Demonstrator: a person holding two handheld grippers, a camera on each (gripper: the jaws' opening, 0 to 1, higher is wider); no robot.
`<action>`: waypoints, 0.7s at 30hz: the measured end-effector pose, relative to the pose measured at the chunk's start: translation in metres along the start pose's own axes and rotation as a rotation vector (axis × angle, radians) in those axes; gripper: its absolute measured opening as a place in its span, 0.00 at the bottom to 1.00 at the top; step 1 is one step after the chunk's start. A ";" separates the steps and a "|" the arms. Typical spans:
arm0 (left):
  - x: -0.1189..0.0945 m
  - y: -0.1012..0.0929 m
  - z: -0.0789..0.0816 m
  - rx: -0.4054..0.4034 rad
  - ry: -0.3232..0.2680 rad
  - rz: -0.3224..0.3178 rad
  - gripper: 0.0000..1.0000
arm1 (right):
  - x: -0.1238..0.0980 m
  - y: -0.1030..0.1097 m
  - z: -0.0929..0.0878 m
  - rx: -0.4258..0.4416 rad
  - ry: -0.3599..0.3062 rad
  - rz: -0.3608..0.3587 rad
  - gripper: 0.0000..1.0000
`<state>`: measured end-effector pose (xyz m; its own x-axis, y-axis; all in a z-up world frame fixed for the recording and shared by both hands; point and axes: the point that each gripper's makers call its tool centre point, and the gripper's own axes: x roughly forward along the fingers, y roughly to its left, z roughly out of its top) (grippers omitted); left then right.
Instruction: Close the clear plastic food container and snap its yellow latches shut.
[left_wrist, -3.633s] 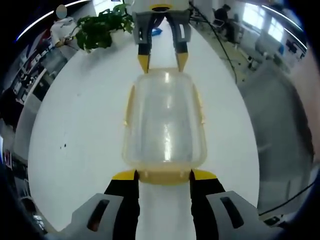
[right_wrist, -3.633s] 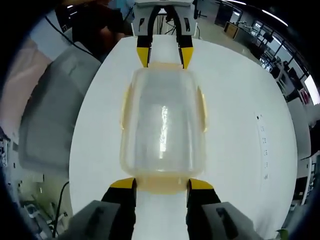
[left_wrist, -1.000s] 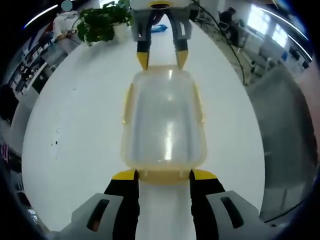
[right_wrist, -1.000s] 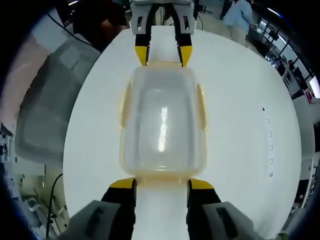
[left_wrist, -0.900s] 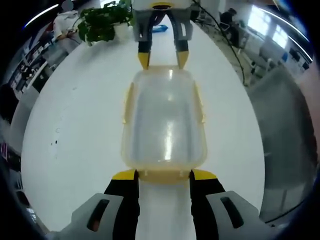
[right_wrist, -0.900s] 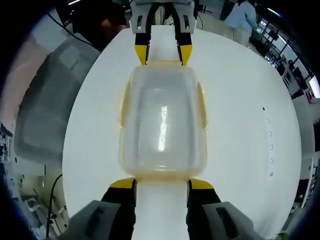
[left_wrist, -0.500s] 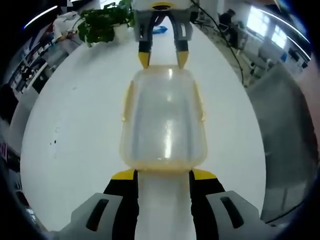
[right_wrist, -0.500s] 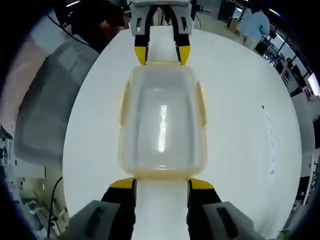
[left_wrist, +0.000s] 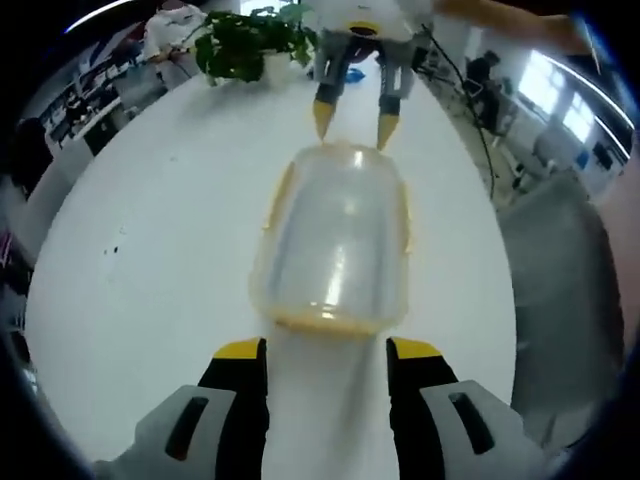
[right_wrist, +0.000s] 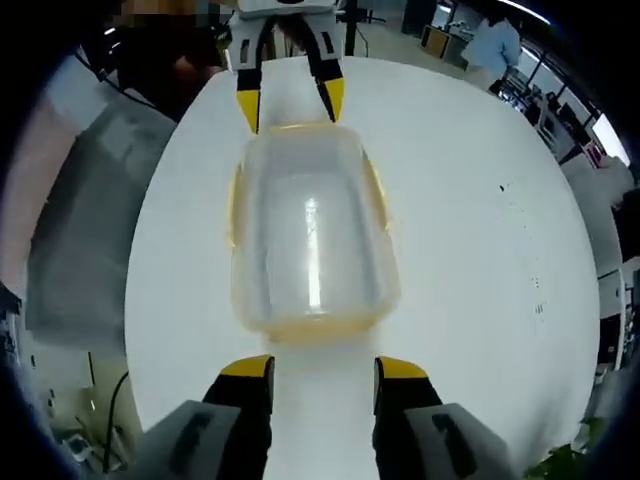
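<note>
The clear plastic container (left_wrist: 335, 240) lies lid-on in the middle of the white table (left_wrist: 150, 250), with yellow latches along its long sides (left_wrist: 275, 200) and at its ends. Whether they are snapped down I cannot tell. My left gripper (left_wrist: 328, 350) stands open a short way back from the near end, touching nothing. My right gripper (left_wrist: 353, 120) is open just beyond the far end. In the right gripper view the container (right_wrist: 308, 240) sits ahead of my open right gripper (right_wrist: 322, 368), and the left gripper (right_wrist: 290, 105) stands open at its far end.
A potted plant (left_wrist: 245, 45) stands at the table's far edge. A grey covered shape (left_wrist: 560, 260) sits off the table's side, seen as the grey shape (right_wrist: 80, 220) in the right gripper view. A person (right_wrist: 495, 40) stands in the background.
Both grippers have drawn back from the container's ends, so bare table now shows between each pair of tips and the container. The container has stayed in place.
</note>
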<state>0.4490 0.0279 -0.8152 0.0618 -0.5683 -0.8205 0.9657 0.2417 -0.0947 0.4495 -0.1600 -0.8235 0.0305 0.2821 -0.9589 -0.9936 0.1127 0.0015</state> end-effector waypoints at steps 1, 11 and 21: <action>-0.001 0.001 0.000 -0.021 -0.009 0.002 0.45 | -0.002 -0.001 0.000 0.025 -0.011 -0.008 0.37; -0.012 0.014 0.014 -0.214 -0.142 0.079 0.45 | -0.015 -0.006 0.009 0.168 -0.124 -0.076 0.37; -0.022 0.024 0.028 -0.325 -0.216 0.186 0.44 | -0.018 -0.007 0.020 0.241 -0.207 -0.121 0.36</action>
<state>0.4781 0.0243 -0.7836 0.3123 -0.6345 -0.7071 0.8056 0.5714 -0.1569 0.4581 -0.1467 -0.8002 0.1924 0.4380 -0.8782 -0.9279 0.3723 -0.0176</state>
